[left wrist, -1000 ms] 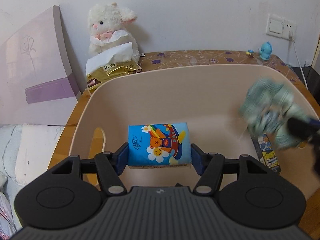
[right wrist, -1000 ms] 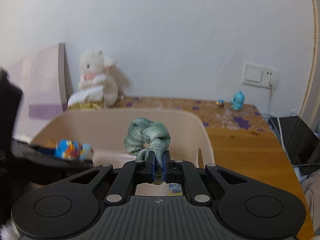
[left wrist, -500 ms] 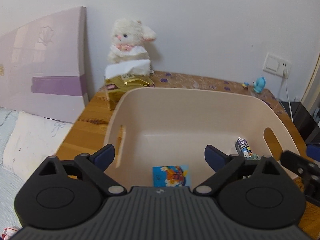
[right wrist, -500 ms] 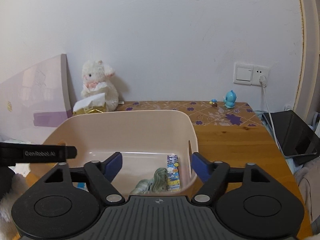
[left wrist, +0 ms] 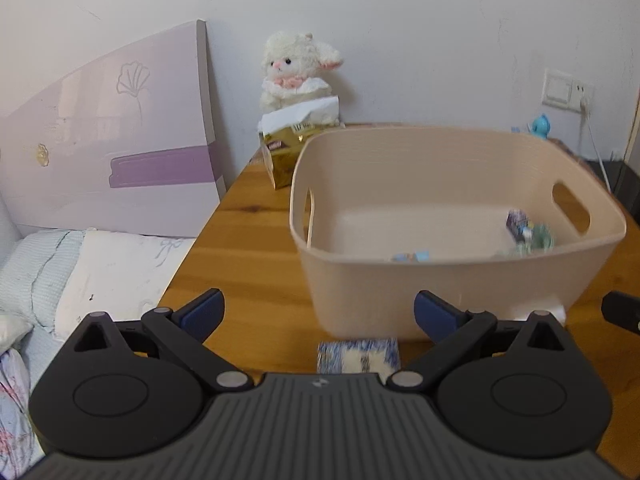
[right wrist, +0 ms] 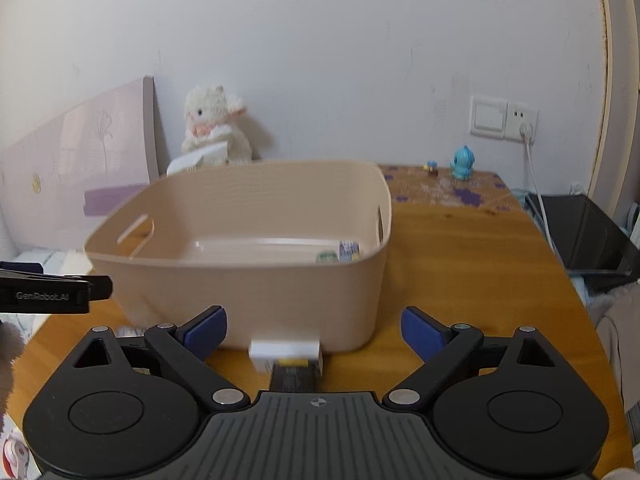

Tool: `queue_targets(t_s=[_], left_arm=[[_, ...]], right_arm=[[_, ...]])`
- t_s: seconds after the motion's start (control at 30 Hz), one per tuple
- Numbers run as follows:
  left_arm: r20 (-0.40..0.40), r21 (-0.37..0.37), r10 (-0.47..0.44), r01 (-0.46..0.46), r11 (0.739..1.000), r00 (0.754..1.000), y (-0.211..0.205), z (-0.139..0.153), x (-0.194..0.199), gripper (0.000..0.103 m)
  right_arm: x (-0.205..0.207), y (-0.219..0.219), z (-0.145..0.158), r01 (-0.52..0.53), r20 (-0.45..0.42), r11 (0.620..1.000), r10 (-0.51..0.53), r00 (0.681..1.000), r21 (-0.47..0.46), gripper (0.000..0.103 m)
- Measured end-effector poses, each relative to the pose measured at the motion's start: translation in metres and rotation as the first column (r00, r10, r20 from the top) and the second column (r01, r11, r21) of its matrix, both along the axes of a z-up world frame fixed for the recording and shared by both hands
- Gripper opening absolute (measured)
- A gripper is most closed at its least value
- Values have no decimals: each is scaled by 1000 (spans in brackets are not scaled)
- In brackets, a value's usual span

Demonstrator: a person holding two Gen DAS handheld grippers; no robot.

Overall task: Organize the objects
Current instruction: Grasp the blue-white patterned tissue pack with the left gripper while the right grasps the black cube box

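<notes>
A beige plastic basket (left wrist: 460,280) (right wrist: 256,296) stands on the wooden table. Inside it lie a blue cartoon tissue pack (left wrist: 410,257), a green checked cloth (left wrist: 540,236) (right wrist: 326,257) and a small carton (left wrist: 518,222) (right wrist: 348,250). My left gripper (left wrist: 318,312) is open and empty, pulled back in front of the basket, above a blue-white patterned object (left wrist: 358,354) on the table. My right gripper (right wrist: 314,326) is open and empty, also in front of the basket, above a white box with a dark part (right wrist: 286,354).
A white plush lamb (left wrist: 298,68) sits behind a gold tissue pack (left wrist: 288,148) at the back. A purple headboard (left wrist: 108,152) and bedding (left wrist: 80,272) lie left. A blue figurine (right wrist: 462,162), a wall socket (right wrist: 502,118) with cable and a black bin (right wrist: 588,232) are right.
Both grippers opened and dropped their loads into the basket: left the tissue pack, right the green cloth. Both then drew back and down to in front of the basket.
</notes>
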State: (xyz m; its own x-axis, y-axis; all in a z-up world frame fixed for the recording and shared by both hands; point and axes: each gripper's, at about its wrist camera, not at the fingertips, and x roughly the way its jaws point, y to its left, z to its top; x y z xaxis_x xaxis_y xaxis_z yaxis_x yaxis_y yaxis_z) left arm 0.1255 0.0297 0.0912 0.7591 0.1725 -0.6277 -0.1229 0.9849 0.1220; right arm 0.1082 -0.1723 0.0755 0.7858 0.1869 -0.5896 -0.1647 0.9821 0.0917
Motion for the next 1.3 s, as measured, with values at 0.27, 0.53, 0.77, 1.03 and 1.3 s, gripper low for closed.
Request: queue_targets(t_s=[0.27, 0.53, 0.77, 1.03, 1.3], left_arm=[[-147, 5, -33, 34, 999, 989, 5, -44, 3, 101], [-180, -24, -39, 35, 999, 983, 12, -62, 14, 101], [-212, -60, -63, 51, 997, 975, 8, -70, 23, 101], [-247, -69, -53, 37, 997, 967, 7, -77, 27, 99], [-253, -130, -116, 85, 988, 960, 4, -68, 18, 65]], right_arm=[[6, 4, -38, -4, -93, 1000, 2, 996, -23, 96], [17, 13, -65, -11, -151, 999, 3, 989, -51, 95], [25, 26, -79, -13, -156, 997, 0, 988, -82, 88], [21, 42, -81, -25, -116, 993, 11, 993, -117, 67], [15, 47, -77, -53, -108, 992, 40, 993, -118, 29]])
